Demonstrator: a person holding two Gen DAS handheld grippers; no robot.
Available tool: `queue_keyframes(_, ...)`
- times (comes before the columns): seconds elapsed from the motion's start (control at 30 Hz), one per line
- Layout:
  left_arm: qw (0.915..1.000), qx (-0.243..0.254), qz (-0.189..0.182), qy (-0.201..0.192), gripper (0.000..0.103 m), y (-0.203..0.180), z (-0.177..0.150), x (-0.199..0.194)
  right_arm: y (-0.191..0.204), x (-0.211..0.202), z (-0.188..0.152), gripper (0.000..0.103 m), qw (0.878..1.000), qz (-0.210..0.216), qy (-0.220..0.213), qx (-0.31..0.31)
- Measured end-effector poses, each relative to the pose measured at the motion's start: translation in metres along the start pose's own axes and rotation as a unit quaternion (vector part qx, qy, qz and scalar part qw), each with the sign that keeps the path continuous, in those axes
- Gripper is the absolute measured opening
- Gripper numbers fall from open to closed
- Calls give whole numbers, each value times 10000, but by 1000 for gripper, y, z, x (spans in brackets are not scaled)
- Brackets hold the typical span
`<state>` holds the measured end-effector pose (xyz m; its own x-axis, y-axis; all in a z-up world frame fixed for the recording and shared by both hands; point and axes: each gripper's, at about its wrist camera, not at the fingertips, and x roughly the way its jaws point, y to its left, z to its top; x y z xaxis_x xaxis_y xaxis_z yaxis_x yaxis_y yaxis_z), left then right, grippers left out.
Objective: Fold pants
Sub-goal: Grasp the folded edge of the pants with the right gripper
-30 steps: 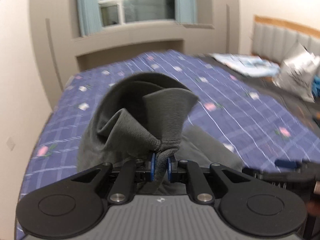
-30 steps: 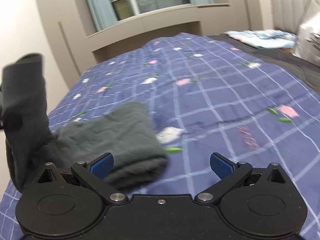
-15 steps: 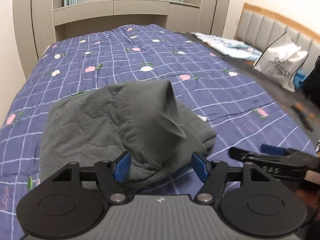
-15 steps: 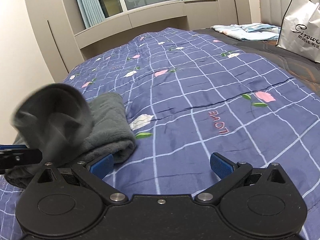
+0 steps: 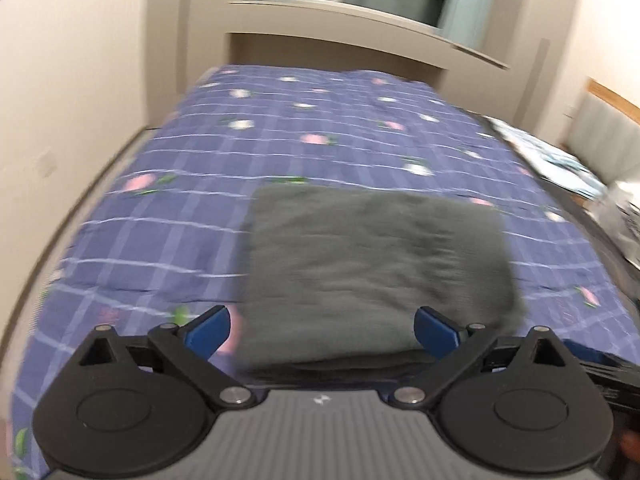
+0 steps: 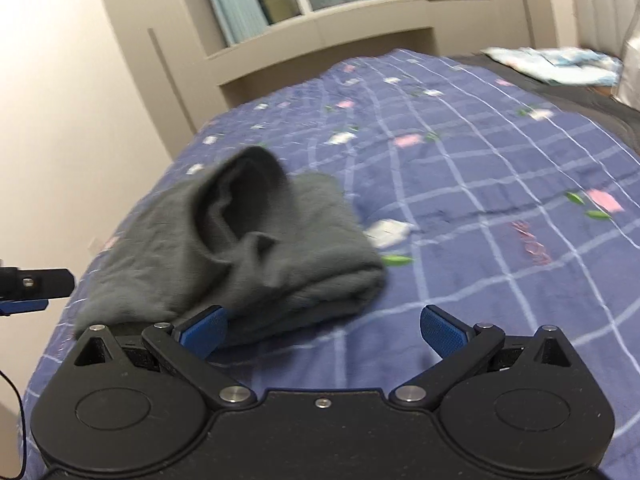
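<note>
The grey pants (image 5: 372, 268) lie folded in a thick rectangular bundle on the blue checked bedspread (image 5: 168, 216). In the right wrist view the pants (image 6: 224, 256) have a raised hump of loose cloth on top. My left gripper (image 5: 322, 330) is open and empty, just in front of the bundle's near edge. My right gripper (image 6: 323, 330) is open and empty, its left finger (image 6: 202, 330) close to the bundle's near right corner. The left gripper's tip (image 6: 36, 282) shows at the far left of the right wrist view.
The bed runs to a beige wall and window ledge (image 6: 320, 24) at the back. A wall (image 5: 60, 100) stands close along the bed's left side. Light blue folded cloth (image 6: 556, 62) and a padded headboard (image 5: 608, 132) are at the right.
My left gripper has let go of the pants and opened wide. The lifted cloth has dropped onto the bundle. Both grippers have shifted and the views are blurred by motion.
</note>
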<state>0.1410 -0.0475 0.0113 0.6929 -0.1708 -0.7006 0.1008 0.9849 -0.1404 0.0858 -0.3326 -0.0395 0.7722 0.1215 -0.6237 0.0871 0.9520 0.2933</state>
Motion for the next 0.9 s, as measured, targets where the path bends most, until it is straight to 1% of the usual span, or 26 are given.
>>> queue_keyframes(0.1,9989,-304,354,65,101,30,2,4,20,0,5,103,9996,179,-118,-205)
queue_keyframes(0.2,9969,-577,517,118,101,53,3,7,41,2,12,102,9977,347,-313,-492)
queue_keyframes(0.23,9964,-624,554,138,101,58,3,8,47,2,14,100,9968,356,-384,-611)
queue_keyframes(0.3,9960,-640,591,176,102,65,4,13,60,6,18,90,9940,329,-525,-904)
queue_keyframes(0.37,9957,-636,627,239,102,69,3,18,71,10,21,74,9913,320,-581,-1138)
queue_keyframes(0.4,9956,-643,624,269,102,69,1,21,77,12,23,70,9903,282,-575,-1231)
queue_keyframes(0.43,9955,-653,612,306,102,70,0,23,81,15,24,60,9897,258,-557,-1292)
queue_keyframes(0.47,9954,-656,599,347,102,70,-2,26,84,16,25,48,9893,221,-539,-1341)
queue_keyframes(0.5,9954,-649,596,384,102,65,-4,28,87,19,25,42,9887,151,-515,-1397)
queue_keyframes(0.53,9954,-641,587,415,102,65,-5,29,89,20,26,24,9882,107,-489,-1451)
queue_keyframes(0.57,9955,-630,569,423,102,64,-6,29,91,20,26,15,9875,80,-488,-1499)
queue_keyframes(0.6,9956,-624,554,421,102,63,-7,28,93,18,26,13,9865,95,-506,-1557)
queue_keyframes(0.63,9957,-623,543,420,102,63,-8,28,93,15,27,7,9857,180,-511,-1598)
queue_keyframes(0.77,9956,-687,535,336,102,64,-7,24,88,2,31,4,9851,399,-514,-1593)
queue_keyframes(0.9,9948,-818,575,209,102,68,1,23,79,-3,29,4,9876,411,-427,-1455)
